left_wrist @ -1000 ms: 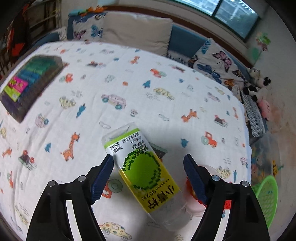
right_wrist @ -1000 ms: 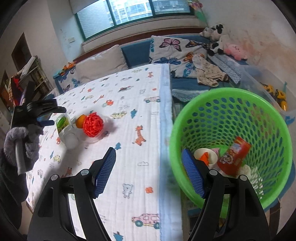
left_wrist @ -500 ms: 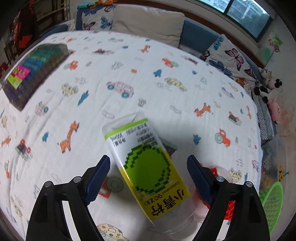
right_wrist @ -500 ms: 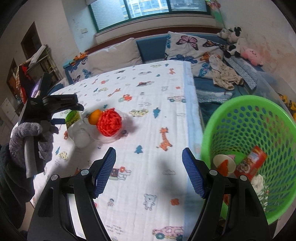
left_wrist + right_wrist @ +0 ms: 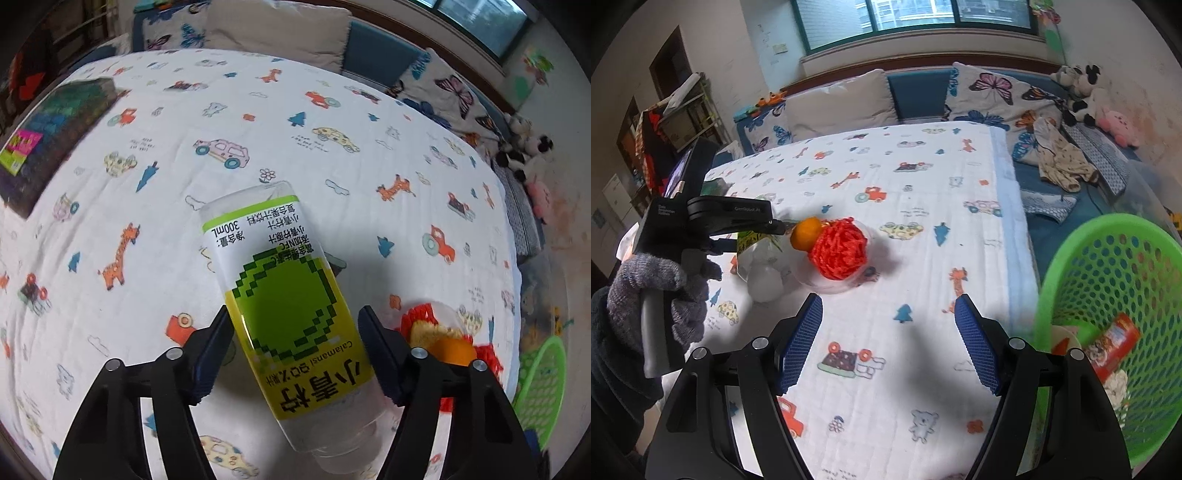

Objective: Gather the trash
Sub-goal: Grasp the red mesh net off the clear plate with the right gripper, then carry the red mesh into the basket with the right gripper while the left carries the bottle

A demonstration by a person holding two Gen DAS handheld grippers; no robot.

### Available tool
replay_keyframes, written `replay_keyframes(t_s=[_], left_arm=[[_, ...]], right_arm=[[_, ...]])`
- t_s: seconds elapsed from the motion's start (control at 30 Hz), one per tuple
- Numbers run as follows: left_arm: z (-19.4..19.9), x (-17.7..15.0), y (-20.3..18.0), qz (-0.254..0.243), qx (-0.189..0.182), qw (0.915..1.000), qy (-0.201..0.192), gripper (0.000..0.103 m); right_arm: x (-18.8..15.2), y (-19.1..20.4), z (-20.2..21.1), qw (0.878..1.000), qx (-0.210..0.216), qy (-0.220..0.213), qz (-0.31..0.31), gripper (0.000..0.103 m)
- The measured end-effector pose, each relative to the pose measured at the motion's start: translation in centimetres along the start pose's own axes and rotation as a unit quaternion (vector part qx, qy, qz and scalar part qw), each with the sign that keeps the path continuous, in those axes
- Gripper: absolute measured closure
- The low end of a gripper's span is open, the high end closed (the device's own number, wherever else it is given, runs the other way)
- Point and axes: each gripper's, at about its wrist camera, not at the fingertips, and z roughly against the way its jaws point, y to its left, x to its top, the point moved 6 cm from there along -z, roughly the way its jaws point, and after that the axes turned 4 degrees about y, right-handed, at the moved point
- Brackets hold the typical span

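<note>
Trouble could come from the angle: the juice bottle lies slanted on the cartoon-print cloth, and the left gripper, whose jaws have just been closing around it, has its near-side pad against the label while the other still shows a gap. A skewed squeeze might roll the bottle toward the orange and red netting beside it. Right gripper hangs wide and empty, the green basket off the table's edge.

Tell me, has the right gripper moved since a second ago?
Yes. The right gripper has shifted left, away from the green basket, toward the red netting on the table.
</note>
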Motion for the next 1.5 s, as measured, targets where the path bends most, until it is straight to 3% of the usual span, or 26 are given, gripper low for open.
replay_keyframes(t_s=[0.37,0.57,0.7,0.9,1.2,1.5], left_arm=[[1.6,-0.8,2.4,-0.052,-0.027,0.9977,0.034,0.040],[2.1,-1.2,4.4,-0.055,-0.035,0.9968,0.045,0.040],[2.1,-1.3,4.9,-0.061,-0.041,0.9963,0.044,0.040],[2.1,-1.5,4.9,-0.070,-0.045,0.9956,0.044,0.040],[2.5,-1.8,4.9,-0.075,-0.050,0.9953,0.037,0.041],[3.8,-2.4,5.8,-0.072,-0.055,0.9955,0.029,0.042]], right_arm=[[2.3,3.8,-3.1,0.999,0.017,0.008,0.048,0.029],[3.2,4.4,-5.8,0.998,0.007,0.024,0.064,0.030],[3.5,4.7,-8.0,0.996,-0.007,0.039,0.077,0.033],[3.2,5.5,-9.8,0.992,-0.036,0.053,0.112,0.053],[3.4,6.3,-7.1,0.992,-0.038,0.019,0.117,0.065],[4.0,8.6,-3.5,0.992,-0.016,-0.026,0.126,0.066]])
